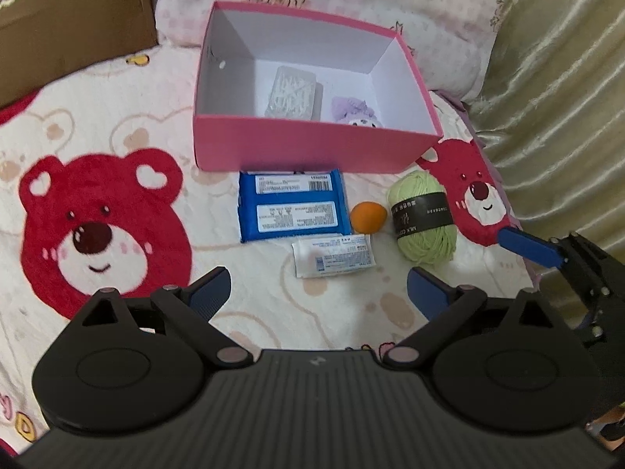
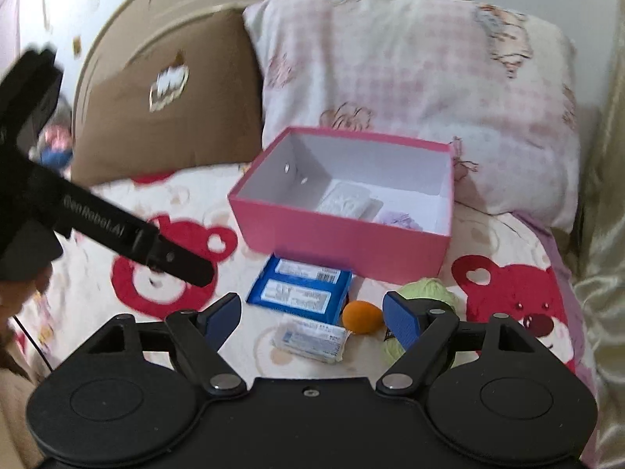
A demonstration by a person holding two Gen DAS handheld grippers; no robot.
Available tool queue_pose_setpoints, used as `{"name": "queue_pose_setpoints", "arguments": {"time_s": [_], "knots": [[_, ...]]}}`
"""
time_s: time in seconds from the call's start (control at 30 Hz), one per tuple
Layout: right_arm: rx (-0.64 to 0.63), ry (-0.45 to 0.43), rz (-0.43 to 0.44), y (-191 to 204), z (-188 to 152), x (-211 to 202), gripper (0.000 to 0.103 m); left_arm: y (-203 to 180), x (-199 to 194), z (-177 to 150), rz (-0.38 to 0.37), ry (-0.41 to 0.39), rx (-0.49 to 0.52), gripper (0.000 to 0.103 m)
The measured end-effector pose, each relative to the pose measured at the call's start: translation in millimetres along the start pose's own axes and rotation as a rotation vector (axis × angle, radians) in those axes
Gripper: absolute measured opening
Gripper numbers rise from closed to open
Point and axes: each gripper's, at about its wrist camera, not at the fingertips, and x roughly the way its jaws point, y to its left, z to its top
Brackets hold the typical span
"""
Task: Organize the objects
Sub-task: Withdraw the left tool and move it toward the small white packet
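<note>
An open pink box [image 1: 312,144] stands on the bed with a clear plastic case [image 1: 291,93] and a purple plush toy [image 1: 353,111] inside. In front of it lie a blue packet [image 1: 293,205], a small orange [image 1: 368,217], a green yarn ball [image 1: 424,219] and a white sachet [image 1: 334,260]. My left gripper [image 1: 318,285] hovers open just short of the sachet, with nothing between its pads. My right gripper [image 2: 310,308] is open too, above the sachet [image 2: 312,338] and the orange [image 2: 361,316]. Its right finger partly covers the yarn [image 2: 425,293].
A blanket [image 1: 97,215] printed with red bears covers the bed. A brown pillow [image 2: 164,117] and a pink patterned pillow [image 2: 410,97] lean behind the box [image 2: 340,242]. Shiny beige fabric [image 1: 566,97] runs along the right side.
</note>
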Motion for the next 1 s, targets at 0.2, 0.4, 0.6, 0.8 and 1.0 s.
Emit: {"name": "queue_pose_setpoints", "arguments": {"time_s": [0.2, 0.4, 0.6, 0.8, 1.0], "knots": [[-0.042, 0.008, 0.0, 15.1, -2.7, 13.8, 0.084, 3.1, 12.7, -7.0, 0.014, -0.002, -0.004, 0.098], [-0.019, 0.032, 0.023, 15.4, -12.7, 28.3, 0.084, 13.0, 24.5, -11.5, -0.004, -0.016, -0.03, 0.098], [-0.036, 0.046, 0.02, 14.5, -25.2, 45.7, 0.084, 22.4, 43.8, -19.0, -0.021, -0.052, -0.048, 0.098], [0.035, 0.074, 0.019, 3.3, -38.0, 69.2, 0.084, 25.3, 58.6, -30.9, 0.017, -0.117, -0.043, 0.095], [0.067, 0.097, 0.019, -0.6, -53.5, 90.7, 0.084, 33.8, 72.3, -37.8, 0.013, -0.146, -0.069, 0.095]]}}
